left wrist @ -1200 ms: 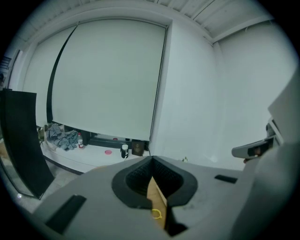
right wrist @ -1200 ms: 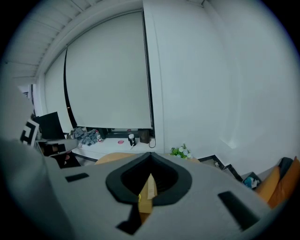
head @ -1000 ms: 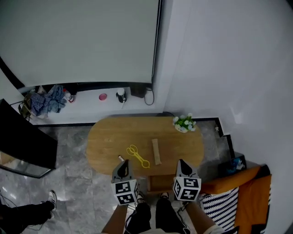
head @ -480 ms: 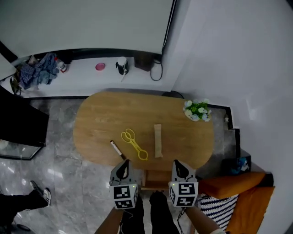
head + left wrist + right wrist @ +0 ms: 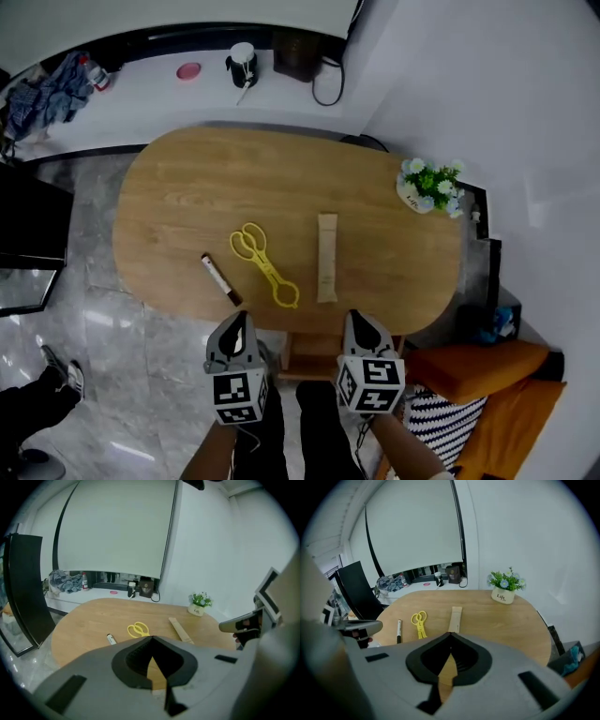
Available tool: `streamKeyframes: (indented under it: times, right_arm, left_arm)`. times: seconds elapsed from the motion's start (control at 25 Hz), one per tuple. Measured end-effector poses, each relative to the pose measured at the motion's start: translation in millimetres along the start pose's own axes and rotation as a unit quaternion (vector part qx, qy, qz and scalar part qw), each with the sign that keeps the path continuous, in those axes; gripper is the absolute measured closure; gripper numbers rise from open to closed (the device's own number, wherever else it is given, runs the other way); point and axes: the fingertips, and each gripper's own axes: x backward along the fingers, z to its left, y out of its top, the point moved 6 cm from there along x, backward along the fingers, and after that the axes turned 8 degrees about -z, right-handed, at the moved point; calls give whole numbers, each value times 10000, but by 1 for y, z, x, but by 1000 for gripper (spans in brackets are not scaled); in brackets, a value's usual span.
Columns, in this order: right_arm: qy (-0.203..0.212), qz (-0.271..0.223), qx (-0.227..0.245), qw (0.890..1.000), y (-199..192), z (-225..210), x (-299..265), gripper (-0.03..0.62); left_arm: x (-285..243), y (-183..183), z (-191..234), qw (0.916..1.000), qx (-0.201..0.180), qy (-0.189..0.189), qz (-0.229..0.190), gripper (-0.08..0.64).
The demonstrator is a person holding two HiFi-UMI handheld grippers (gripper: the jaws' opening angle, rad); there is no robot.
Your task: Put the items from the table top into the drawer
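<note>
Scissors (image 5: 261, 262), yellow, lie on the table (image 5: 187, 187) ahead of the two grippers, a marker (image 5: 220, 279) just beyond the left gripper (image 5: 241, 320), a tan flat stick (image 5: 326, 258) beyond the right gripper (image 5: 356, 320). Both grippers are clenched, empty, at the table's near edge.

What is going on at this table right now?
A person stands at the near edge of the oval wooden table, holding the left gripper and the right gripper by that edge, both shut and empty. Nothing is picked up yet: the yellow plastic scissor-handled tongs, the black-and-white marker pen and the flat tan strip lie untouched on the top. A small potted plant in a white pot sits at the table's right end.
</note>
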Motion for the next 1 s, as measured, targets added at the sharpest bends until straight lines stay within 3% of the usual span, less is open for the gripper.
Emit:
streamKeyframes:
  times: [0.24, 0.32, 0.44, 0.68, 1.0]
  right_arm:
    - [-71, 105, -35, 9999, -9, -6, -21, 595]
    - [0, 167, -42, 9999, -9, -4, -31, 520]
    - [19, 259, -14, 9997, -9, -2, -50, 521]
    - [46, 503, 98, 9987, -11, 0, -95, 432]
    - [62, 824, 254, 9963, -18, 5, -139, 363]
  left_arm:
    - [-8, -15, 12, 9999, 84, 102, 52, 557]
    - [-11, -17, 16, 9999, 105, 121, 52, 557]
    - [-17, -19, 22, 9998, 121, 144, 66, 557]
    - [-30, -24, 33, 9996, 181, 194, 137, 557]
    - [-42, -31, 45, 9989, 296, 277, 222, 557]
